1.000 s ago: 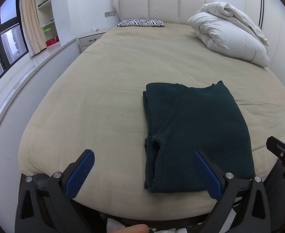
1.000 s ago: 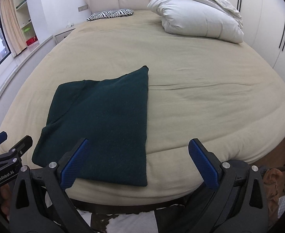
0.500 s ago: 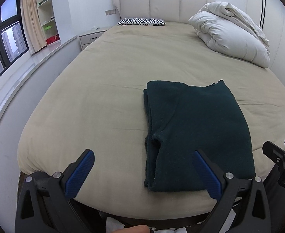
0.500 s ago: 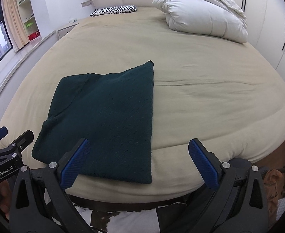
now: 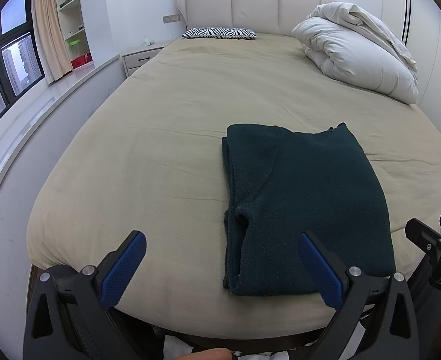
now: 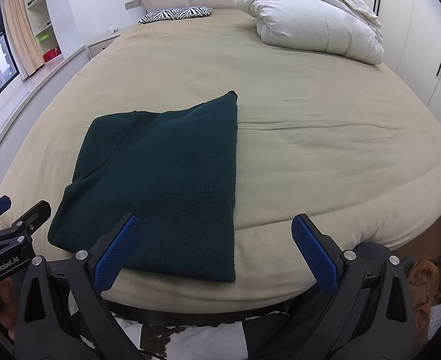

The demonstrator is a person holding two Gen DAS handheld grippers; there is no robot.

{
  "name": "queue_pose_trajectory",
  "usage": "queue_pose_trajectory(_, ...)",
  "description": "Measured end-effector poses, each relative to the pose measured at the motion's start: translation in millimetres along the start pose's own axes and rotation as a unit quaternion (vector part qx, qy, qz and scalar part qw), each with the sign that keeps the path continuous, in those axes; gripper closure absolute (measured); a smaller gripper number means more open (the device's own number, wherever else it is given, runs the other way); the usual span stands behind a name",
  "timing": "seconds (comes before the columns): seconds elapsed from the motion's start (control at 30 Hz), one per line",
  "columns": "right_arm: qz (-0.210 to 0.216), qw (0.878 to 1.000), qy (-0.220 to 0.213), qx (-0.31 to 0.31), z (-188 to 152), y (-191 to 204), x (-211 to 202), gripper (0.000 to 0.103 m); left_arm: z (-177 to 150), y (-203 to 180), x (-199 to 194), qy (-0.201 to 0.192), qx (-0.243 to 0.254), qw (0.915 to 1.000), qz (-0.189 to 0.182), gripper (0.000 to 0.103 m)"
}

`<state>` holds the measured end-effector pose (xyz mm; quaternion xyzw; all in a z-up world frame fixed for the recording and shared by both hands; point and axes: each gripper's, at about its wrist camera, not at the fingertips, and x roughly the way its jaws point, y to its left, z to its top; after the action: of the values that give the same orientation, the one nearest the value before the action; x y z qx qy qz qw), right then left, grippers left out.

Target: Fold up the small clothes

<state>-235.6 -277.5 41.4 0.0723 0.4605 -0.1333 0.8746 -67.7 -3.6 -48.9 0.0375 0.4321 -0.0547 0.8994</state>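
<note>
Sweater (image 5: 304, 210), dark green and folded into a neat rectangle, lies flat on the near part of my beige bed (image 5: 166, 138), its near edge close to the mattress edge.

Through the left wrist camera, going from the left of the frame: a window (image 5: 7, 69) and a cream curtain (image 5: 50, 30) fill the upper left, with shelves (image 5: 73, 15) just right of them and a nightstand (image 5: 139, 57) beside the bed. My left gripper (image 5: 220, 267) sits at the bottom centre, its blue pads spread wide and holding nothing. The sweater is right of centre, with layered folds along its left edge. A zebra-print pillow (image 5: 218, 33) lies at the top centre against the headboard (image 5: 235, 6), and a bundled white duvet (image 5: 358, 60) takes the upper right. At the lower right edge part of my right tool pokes in.

Through the right wrist camera, my left tool shows at the lower left edge. The sweater (image 6: 160, 183) lies left of centre, and my right gripper (image 6: 215, 249) hangs at the bottom centre, likewise spread wide and empty, its left pad overlapping the cloth's near edge in the frame; I cannot tell whether it touches. The duvet (image 6: 313, 21) sits in the upper right.
</note>
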Motion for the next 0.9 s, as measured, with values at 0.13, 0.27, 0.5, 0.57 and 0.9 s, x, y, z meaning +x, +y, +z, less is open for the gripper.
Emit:
queue_pose_trajectory(0.13,0.0,1.0,0.0,0.001,-0.3,-0.1,0.3,0.0,-0.3,-0.4,0.3,0.0,0.0,1.0,0.0,0.0)
queue_pose_trajectory(0.27,0.001,1.0,0.001,0.001,-0.6,-0.2,0.5,0.0,-0.4,-0.2,0.1,0.0,0.0,1.0,0.0,0.0)
queue_pose_trajectory(0.5,0.0,1.0,0.0,0.001,-0.7,0.2,0.4,0.0,-1.1,-0.2,0.5,0.001,0.0,1.0,0.0,0.0)
queue_pose_trajectory(0.57,0.0,1.0,0.0,0.002,-0.6,-0.2,0.6,0.0,-1.1,-0.3,0.6,0.001,0.0,1.0,0.0,0.0)
queue_pose_trajectory(0.9,0.0,1.0,0.003,0.003,-2.7,0.5,1.6,0.0,-1.7,-0.3,1.0,0.001,0.0,1.0,0.0,0.0)
